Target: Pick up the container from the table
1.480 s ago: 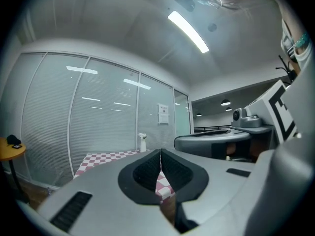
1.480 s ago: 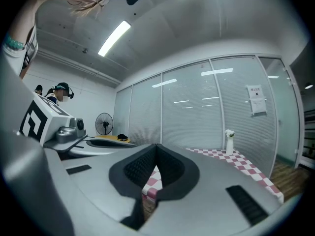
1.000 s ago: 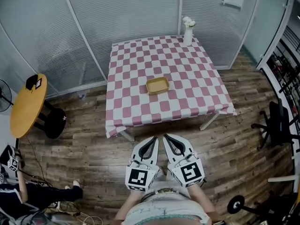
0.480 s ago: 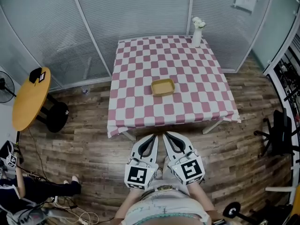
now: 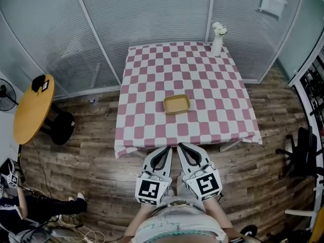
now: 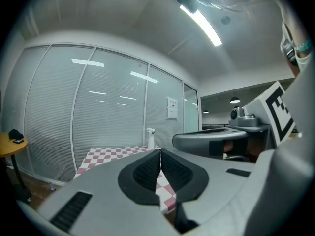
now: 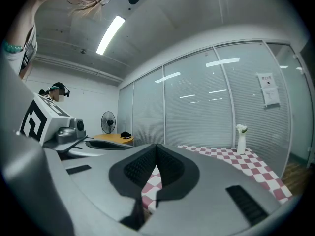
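Observation:
A shallow tan container (image 5: 176,104) sits near the middle of a table (image 5: 142,133) covered in a pink-and-white checked cloth. Both grippers hang side by side just short of the table's near edge, held close to the person's body. The left gripper (image 5: 167,149) is shut with nothing between its jaws, and the right gripper (image 5: 179,147) is shut and empty too. In the left gripper view the left gripper (image 6: 160,151) shows its tips touching over the checked table (image 6: 110,154). In the right gripper view the right gripper (image 7: 156,146) shows the same, over the table (image 7: 246,162). The container is hidden in both gripper views.
A white vase with flowers (image 5: 217,39) stands at the table's far right corner. A round yellow side table (image 5: 31,108) and a fan (image 5: 6,96) are at the left. Glass partition walls close off the back. An office chair (image 5: 304,153) stands at the right; a person sits at the bottom left.
The table and container have come nearer to the grippers and shifted right in the head view. Both grippers stay shut and side by side.

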A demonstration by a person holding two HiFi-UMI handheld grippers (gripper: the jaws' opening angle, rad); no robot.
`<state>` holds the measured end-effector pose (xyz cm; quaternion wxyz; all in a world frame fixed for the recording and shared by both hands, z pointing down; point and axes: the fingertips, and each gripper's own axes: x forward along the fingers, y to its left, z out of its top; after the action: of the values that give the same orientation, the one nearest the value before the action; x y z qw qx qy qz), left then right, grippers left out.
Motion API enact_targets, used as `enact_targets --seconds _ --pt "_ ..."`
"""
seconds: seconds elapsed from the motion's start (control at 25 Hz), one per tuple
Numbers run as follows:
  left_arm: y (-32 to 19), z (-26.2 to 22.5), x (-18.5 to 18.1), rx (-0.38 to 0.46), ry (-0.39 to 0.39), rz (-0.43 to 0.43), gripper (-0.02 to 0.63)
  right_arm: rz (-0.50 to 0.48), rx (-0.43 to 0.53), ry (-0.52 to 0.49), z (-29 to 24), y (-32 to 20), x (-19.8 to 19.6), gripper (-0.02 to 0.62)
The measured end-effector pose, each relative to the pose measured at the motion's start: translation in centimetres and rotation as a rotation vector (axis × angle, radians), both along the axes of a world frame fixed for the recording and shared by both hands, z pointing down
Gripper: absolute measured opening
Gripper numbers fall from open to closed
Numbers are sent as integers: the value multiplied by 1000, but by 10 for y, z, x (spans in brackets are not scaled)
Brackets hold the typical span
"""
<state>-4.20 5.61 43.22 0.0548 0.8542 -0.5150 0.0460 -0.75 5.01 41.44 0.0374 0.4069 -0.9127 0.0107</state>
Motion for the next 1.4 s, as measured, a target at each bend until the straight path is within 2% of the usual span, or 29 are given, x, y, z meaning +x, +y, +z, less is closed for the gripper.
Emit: enact_targets --seconds 0.52,0.72,0.92,1.16,1.4 --pt "-82 -13 15 13 -36 -43 14 -35 18 -23 -11 -83 20 -6" --pt "-103 -14 27 20 -61 -73 14 -80 27 -28 -12 -105 29 -7" --pt "-115 -7 22 15 -72 -140 14 -122 34 -20 -8 -119 34 -6" --pt "-127 -5 19 4 -70 -173 14 -156 2 -7 1 -132 30 -6" --pt "-144 0 20 -10 -64 -143 14 -154 10 17 5 -148 24 -6"
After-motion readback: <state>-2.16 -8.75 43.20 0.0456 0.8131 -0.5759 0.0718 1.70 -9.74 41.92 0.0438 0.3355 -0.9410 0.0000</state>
